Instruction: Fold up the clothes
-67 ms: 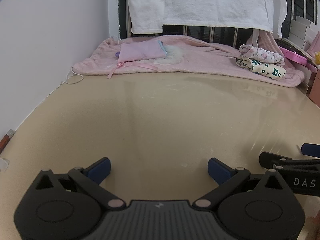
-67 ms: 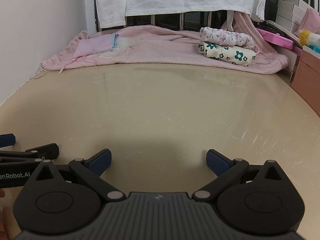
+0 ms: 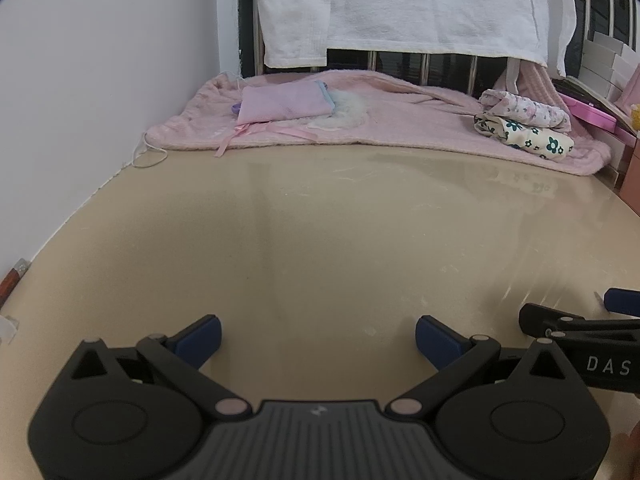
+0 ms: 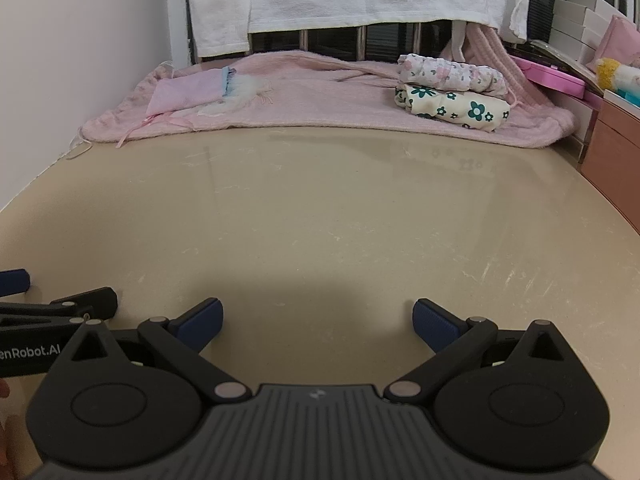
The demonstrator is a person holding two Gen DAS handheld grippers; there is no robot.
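Note:
My left gripper (image 3: 318,336) hangs open over the beige tabletop (image 3: 320,240), nothing between its blue pads. Beside it, my right gripper (image 4: 318,322) is open too and holds nothing. Far across the table a pink blanket (image 3: 400,120) lies spread out. On its left end rests a folded pink garment (image 3: 284,102) with a white fluffy piece (image 3: 348,110) next to it. At its right end two folded floral garments (image 3: 524,124) are stacked. The right wrist view shows the same stack (image 4: 452,92) and the pink garment (image 4: 188,90).
A white wall (image 3: 100,100) runs along the left of the table. White towels (image 3: 400,8) hang over a dark railing behind the blanket. Pink boxes (image 4: 552,76), white boxes and a brown cabinet (image 4: 612,140) stand at the right. A thin cord (image 3: 150,156) lies by the wall.

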